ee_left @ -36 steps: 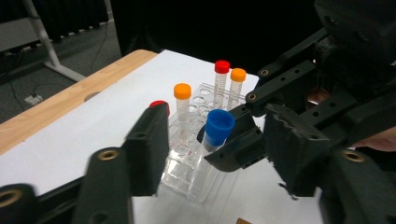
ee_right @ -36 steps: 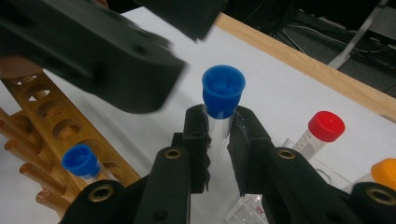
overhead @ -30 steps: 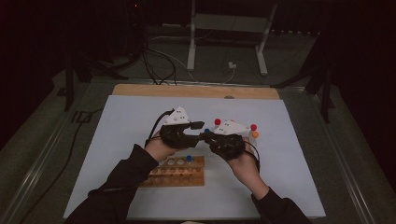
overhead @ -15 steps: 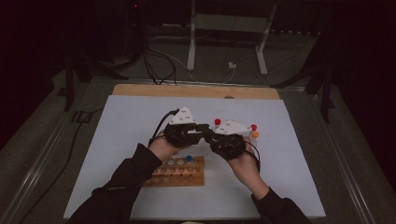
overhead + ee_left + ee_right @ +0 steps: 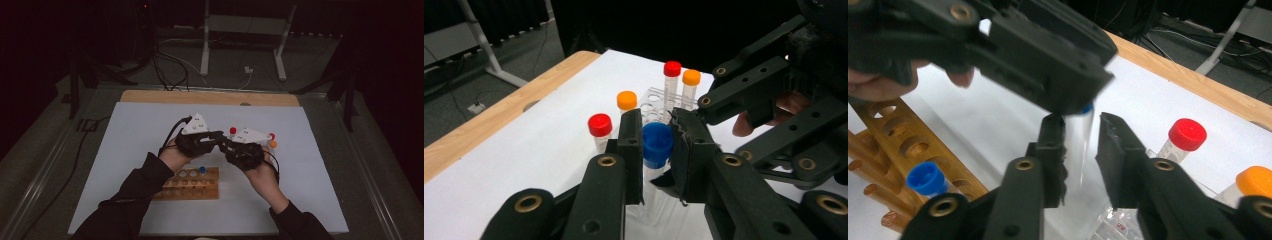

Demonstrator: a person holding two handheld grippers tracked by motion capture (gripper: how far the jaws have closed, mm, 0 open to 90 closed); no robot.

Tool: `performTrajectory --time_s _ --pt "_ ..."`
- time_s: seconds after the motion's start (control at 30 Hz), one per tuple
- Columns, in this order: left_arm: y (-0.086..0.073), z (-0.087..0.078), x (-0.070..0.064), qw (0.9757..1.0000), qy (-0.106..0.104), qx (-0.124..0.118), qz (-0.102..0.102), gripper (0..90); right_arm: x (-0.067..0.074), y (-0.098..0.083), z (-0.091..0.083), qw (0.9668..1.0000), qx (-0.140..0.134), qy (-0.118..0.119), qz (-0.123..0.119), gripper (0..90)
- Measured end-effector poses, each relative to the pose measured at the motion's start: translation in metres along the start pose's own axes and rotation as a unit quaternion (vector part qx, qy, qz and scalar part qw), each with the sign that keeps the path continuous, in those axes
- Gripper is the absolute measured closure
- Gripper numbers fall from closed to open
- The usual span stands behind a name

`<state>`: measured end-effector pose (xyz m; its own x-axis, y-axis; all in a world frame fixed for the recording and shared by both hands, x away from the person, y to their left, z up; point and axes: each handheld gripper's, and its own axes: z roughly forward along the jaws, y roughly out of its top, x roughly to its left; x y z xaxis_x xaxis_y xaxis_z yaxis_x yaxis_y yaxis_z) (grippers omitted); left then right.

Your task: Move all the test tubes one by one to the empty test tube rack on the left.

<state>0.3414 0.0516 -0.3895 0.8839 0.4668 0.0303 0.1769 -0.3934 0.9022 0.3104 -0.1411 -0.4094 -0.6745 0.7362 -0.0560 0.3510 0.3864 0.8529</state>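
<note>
Left gripper (image 5: 658, 145) clamping blue-capped tube (image 5: 657, 144) by cap, jaws just closing — right gripper (image 5: 1080, 150) loosening around clear body, apparently passing it across.

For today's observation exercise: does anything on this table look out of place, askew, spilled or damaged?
Nothing looks spilled or broken. One blue-capped tube is off the table, gripped at its cap by the left gripper, with its clear body between the right gripper jaws. The other capped tubes stand upright in the clear rack.
</note>
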Motion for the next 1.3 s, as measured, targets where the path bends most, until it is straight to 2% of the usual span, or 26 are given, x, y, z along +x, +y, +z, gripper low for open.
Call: performTrajectory --time_s 0.07,0.2,0.4,0.47,0.6,0.63,0.67,0.83,0.87,0.97,1.3 --pt "0.001 -0.004 0.003 1.0000 0.007 -0.003 -0.003 77.5 -0.002 0.001 -0.003 1.0000 -0.002 -0.004 -0.002 64.2" --pt "0.003 -0.013 0.007 0.9999 0.016 -0.005 -0.001 77.5 -0.004 0.001 -0.004 1.0000 -0.004 -0.003 0.002 59.1" --pt "0.002 -0.031 0.011 0.9994 0.033 -0.006 0.001 77.5 -0.008 0.002 -0.008 0.9998 -0.016 0.004 0.007 46.6" --pt "0.002 -0.037 0.013 0.9994 0.035 -0.007 -0.001 77.5 -0.009 0.002 -0.009 0.9996 -0.024 0.005 0.015 36.3" --pt "0.000 -0.050 0.013 0.9990 0.045 -0.004 0.002 77.5 -0.010 0.002 -0.010 0.9995 -0.028 0.006 0.016 26.6" --pt "-0.001 -0.053 0.013 0.9990 0.045 -0.003 0.001 77.5 -0.010 0.002 -0.010 0.9994 -0.030 0.008 0.019 19.9" --pt "-0.002 -0.056 0.013 0.9989 0.046 -0.002 0.000 77.5 -0.010 0.002 -0.010 0.9994 -0.030 0.008 0.019 19.9" --pt "-0.007 -0.070 0.011 0.9988 0.049 0.004 0.001 77.5 -0.013 0.002 -0.010 0.9989 -0.033 0.003 0.032 8.9" --pt "-0.007 -0.073 0.010 0.9987 0.050 0.005 0.001 77.5 -0.014 0.001 -0.010 0.9989 -0.033 0.010 0.033 4.1" --pt "-0.008 -0.081 0.008 0.9988 0.049 0.007 0.001 77.5 -0.018 0.000 -0.012 0.9983 -0.039 0.028 0.035 1.4" --pt "-0.009 -0.091 -0.009 0.9993 0.031 0.013 0.016 77.4 -0.018 -0.001 -0.014 0.9986 -0.031 0.034 0.026 0.0"
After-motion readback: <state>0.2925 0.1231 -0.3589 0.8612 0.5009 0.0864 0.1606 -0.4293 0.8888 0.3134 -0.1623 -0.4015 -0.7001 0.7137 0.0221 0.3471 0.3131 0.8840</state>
